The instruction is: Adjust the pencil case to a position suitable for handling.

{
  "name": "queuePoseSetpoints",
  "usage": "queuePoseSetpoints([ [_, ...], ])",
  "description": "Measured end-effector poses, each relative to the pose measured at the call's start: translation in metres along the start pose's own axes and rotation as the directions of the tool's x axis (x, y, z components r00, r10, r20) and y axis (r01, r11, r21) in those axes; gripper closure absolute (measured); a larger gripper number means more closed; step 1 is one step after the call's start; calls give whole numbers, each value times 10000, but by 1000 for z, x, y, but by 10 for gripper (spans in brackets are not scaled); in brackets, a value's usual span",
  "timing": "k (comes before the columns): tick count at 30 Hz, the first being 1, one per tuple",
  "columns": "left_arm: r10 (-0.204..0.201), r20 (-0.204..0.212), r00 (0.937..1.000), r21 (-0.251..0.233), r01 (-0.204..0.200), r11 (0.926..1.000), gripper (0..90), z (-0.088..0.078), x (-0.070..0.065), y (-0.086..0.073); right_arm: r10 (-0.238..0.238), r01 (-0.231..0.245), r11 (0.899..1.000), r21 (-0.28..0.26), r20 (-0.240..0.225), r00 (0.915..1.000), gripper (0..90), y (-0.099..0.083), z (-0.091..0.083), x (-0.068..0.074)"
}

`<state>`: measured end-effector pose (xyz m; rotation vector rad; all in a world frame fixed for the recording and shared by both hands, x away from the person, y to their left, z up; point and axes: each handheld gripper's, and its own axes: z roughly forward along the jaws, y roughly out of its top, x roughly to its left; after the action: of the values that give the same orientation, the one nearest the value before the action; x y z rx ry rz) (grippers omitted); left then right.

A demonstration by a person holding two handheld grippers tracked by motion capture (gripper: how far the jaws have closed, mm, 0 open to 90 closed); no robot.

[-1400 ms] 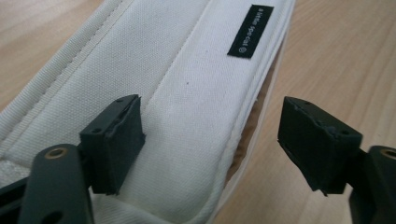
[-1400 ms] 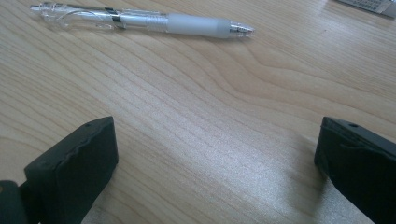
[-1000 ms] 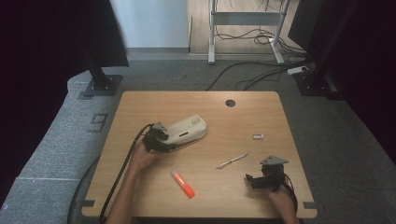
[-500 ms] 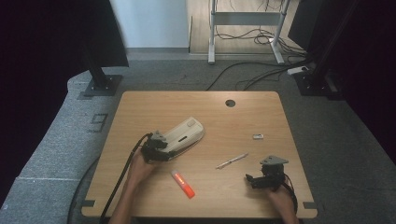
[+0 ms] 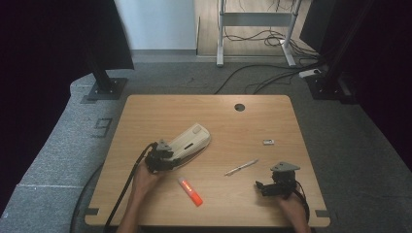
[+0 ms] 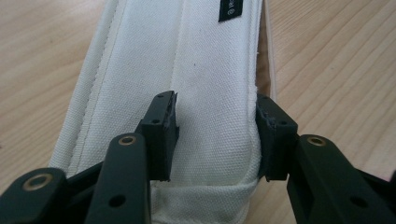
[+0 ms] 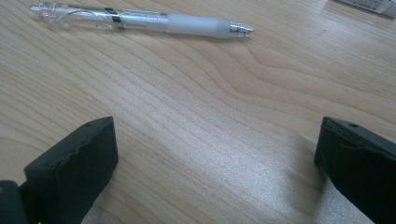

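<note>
While lying flat left of centre on the light wooden counter (image 5: 145,116), cream canvas pencil pouch (image 5: 190,141) pinched at its near end by left hand-held gripper (image 6: 217,140), jaws just closing, pads denting the fabric on both sides. Orange marker (image 5: 190,191) just beside, nearer the front edge. Clear plastic pen (image 7: 140,21) beyond right hand-held gripper (image 7: 215,163), jaws spread wide over bare wood.

You have: cream-white canvas pouch (image 5: 190,141) with black label; orange highlighter (image 5: 190,191); clear pen (image 7: 140,20), frosted grip; light woodgrain table (image 5: 252,121).
</note>
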<state>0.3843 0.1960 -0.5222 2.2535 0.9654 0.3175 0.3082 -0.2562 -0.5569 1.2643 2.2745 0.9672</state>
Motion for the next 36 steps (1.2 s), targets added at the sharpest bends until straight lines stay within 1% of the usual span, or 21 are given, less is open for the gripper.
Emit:
queuePoseSetpoints([
  [1, -54, 108, 9999, 10, 54, 10000, 553, -1, 1, 0, 2, -2, 10000, 0, 1, 10000, 0, 0, 0, 0],
  [2, -54, 108, 9999, 10, 54, 10000, 555, -1, 1, 0, 2, -2, 10000, 0, 1, 10000, 0, 0, 0, 0],
  [3, -158, 189, 9997, 21, 157, 9999, 555, -1, 3, 0, -2, 2, 10000, -2, -1, 10000, 0, 0, 0, 0],
  [4, -423, 391, 9983, 3, 423, 9991, 557, -2, 5, 0, 1, -1, 10000, -1, 0, 10000, 0, 0, 0, 0],
  [5, -423, 391, 9983, 3, 423, 9991, 555, -2, 5, 0, -2, 2, 10000, -2, -2, 10000, 0, 0, 0, 0],
  [6, -528, 448, 9976, 4, 528, 9986, 555, -2, 6, 0, -4, 4, 10000, -2, -1, 10000, 0, 0, 0, 0],
  [8, -474, 417, 9980, 16, 474, 9989, 554, -2, 5, 0, 0, 0, 10000, -1, 0, 10000, 0, 0, 0, 0],
  [11, -611, 438, 9972, -21, 613, 9981, 559, -3, 6, 0, -1, 1, 10000, -2, 0, 10000, 0, 0, 0, 0],
  [13, -497, 357, 9981, -42, 499, 9987, 568, -4, 5, 0, 1, -1, 10000, -1, 1, 10000, 0, 0, 0, 0],
  [16, -469, 310, 9984, -147, 473, 9988, 586, -6, 4, 1, 1, -1, 10000, -1, 1, 10000, 0, 0, 0, 0],
  [17, -518, 320, 9981, -184, 524, 9985, 595, -6, 4, 1, 0, 0, 10000, -1, 0, 10000, 0, 0, 0, 0],
  [18, -551, 355, 9979, -234, 559, 9982, 601, -8, 4, 1, 3, -3, 10000, 1, 1, 10000, 0, 0, 0, 0],
  [21, -592, 414, 9974, -543, 614, 9966, 656, -14, 5, 2, 4, -4, 10000, 0, 1, 10000, 0, 0, 0, 0],
  [24, -524, 382, 9979, -654, 548, 9964, 691, -18, 5, 3, 0, 0, 10000, 0, 0, 10000, 0, 0, 0, 0],
  [26, -405, 273, 9988, -765, 424, 9962, 708, -21, 4, 3, 0, 0, 10000, 0, -1, 10000, 0, 0, 0, 0],
  [27, -407, 235, 9989, -824, 425, 9957, 716, -22, 4, 4, 0, 0, 10000, 0, -1, 10000, 0, 0, 0, 0],
  [29, -474, 235, 9986, -990, 495, 9939, 728, -25, 4, 4, 1, -1, 10000, 1, -1, 10000, 0, 0, 0, 0],
  [31, -516, 270, 9983, -1029, 541, 9932, 731, -27, 4, 5, 3, -3, 10000, 2, -1, 10000, 0, 0, 0, 0],
  [33, -650, 318, 9974, -1174, 683, 9907, 733, -29, 5, 5, 1, -1, 10000, 2, 0, 10000, 0, 0, 0, 0],
  [36, -688, 340, 9971, -1308, 727, 9887, 739, -32, 6, 5, 0, 0, 10000, 2, -1, 10000, 0, 0, 0, 0],
])
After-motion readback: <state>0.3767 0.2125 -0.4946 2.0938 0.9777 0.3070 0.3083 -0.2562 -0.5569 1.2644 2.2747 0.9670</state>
